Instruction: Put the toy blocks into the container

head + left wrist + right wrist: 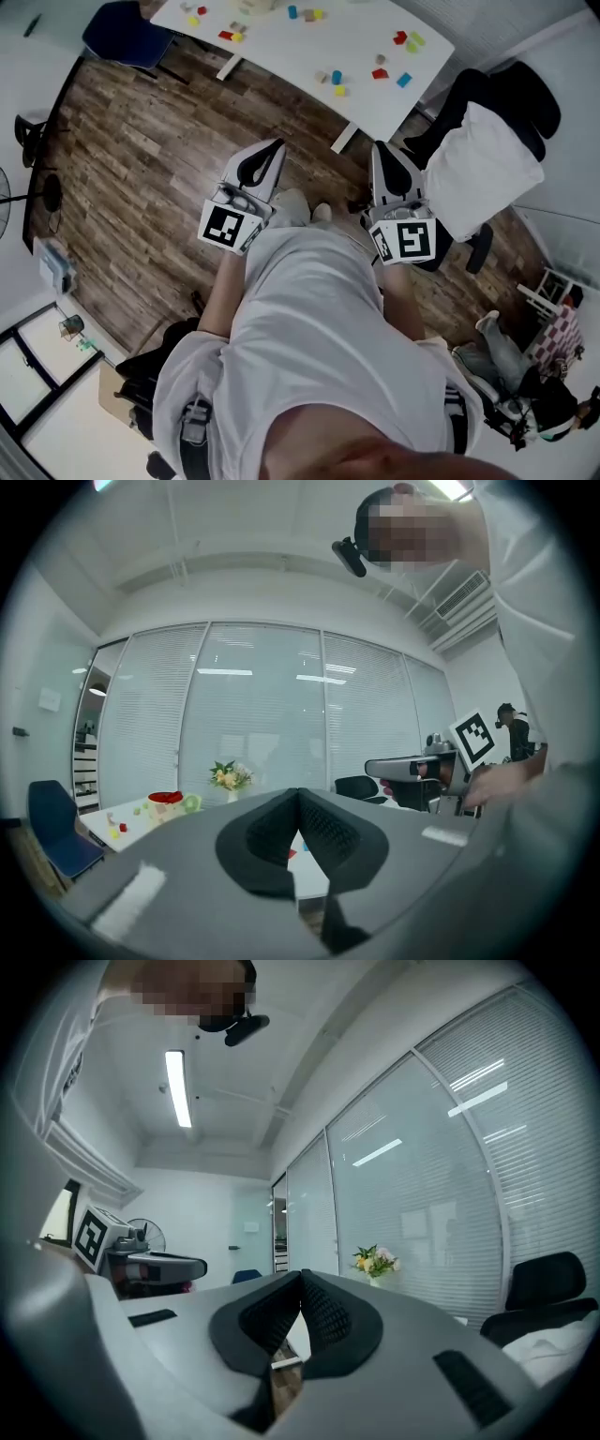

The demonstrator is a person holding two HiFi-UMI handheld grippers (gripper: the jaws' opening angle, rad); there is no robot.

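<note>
Toy blocks on table, well beyond both hand-held grippers

Floor matt dark wood planks; table smooth white; left tongs pads black, ribbed.

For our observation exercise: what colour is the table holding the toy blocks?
White; the table shows best in the head view.

Table cut off at head view's top edge. Toy blocks too small to tell shapes. Red item in left gripper view: blurred, unidentifiable.
</note>
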